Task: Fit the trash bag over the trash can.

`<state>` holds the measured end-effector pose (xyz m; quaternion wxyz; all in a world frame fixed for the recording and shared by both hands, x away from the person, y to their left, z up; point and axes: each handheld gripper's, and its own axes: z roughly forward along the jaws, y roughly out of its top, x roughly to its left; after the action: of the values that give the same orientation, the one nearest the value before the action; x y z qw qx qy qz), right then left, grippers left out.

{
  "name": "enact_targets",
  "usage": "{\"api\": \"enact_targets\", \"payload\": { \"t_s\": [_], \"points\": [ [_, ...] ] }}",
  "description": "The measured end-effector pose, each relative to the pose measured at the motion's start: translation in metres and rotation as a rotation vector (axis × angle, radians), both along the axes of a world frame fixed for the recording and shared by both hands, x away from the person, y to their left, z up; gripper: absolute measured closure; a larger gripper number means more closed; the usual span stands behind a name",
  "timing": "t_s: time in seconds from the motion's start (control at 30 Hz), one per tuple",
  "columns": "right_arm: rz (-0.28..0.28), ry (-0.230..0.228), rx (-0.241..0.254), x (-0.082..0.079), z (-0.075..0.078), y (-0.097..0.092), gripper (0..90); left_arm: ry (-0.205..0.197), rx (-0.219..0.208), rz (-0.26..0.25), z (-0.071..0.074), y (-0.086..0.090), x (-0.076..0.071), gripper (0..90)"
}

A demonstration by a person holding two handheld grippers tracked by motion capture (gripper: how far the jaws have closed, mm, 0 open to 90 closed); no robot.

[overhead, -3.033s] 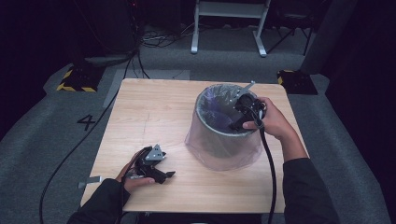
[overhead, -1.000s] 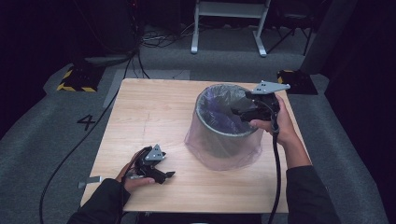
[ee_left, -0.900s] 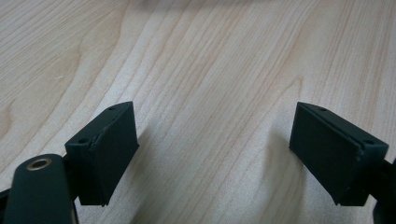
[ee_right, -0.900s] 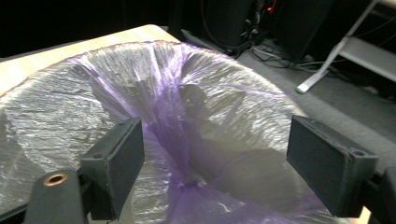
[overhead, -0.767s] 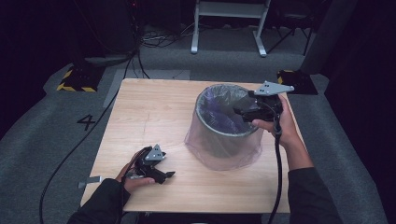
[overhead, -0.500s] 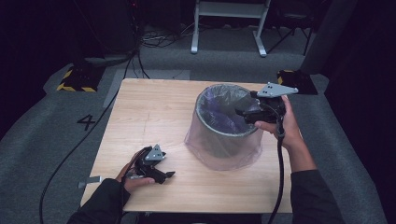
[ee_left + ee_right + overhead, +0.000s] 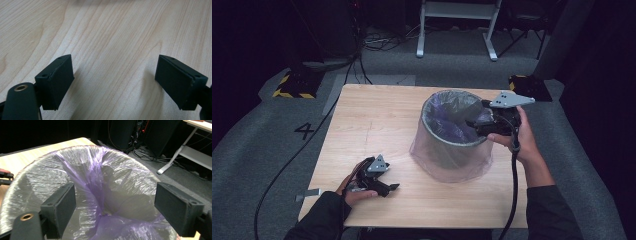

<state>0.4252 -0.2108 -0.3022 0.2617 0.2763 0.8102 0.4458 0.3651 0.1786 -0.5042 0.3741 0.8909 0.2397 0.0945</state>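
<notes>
**Right tongs open over the lined bin, left tongs resting open on the counter**

From the high view, a grey bin (image 7: 452,135) stands on the right half of the wooden counter (image 7: 377,125), towards the far side. A thin, see-through purple bag (image 7: 447,120) lines it, folded over the rim and draped down the outside wall to the wood. The right tongs (image 7: 477,122) hang at the bin's right rim, pointing left across the opening. The left tongs (image 7: 389,187) lie at the near left of the counter, well apart from the bin.

The right gripper view adds the bin's inside: the bag (image 7: 100,182) is crinkled and glossy, gathered into a darker purple pleat running down to the bottom. The right tongs (image 7: 113,205) stand wide apart with nothing between the pads; they seem to hover just above the bag, though the angle leaves contact uncertain.

The left gripper view gives bare wood grain (image 7: 112,37) close up, with the left tongs (image 7: 113,82) spread apart and clamped on nothing.
</notes>
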Motion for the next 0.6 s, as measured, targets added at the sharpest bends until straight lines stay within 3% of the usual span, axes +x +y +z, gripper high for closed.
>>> {"api": "enact_targets", "payload": {
  "t_s": [0.6],
  "points": [
    [-0.011, 0.015, -0.059, -0.017, -0.004, -0.01, 17.7, 0.0, 0.0, 0.0, 0.0, 0.0, 0.0, 14.8]
  ]
}}
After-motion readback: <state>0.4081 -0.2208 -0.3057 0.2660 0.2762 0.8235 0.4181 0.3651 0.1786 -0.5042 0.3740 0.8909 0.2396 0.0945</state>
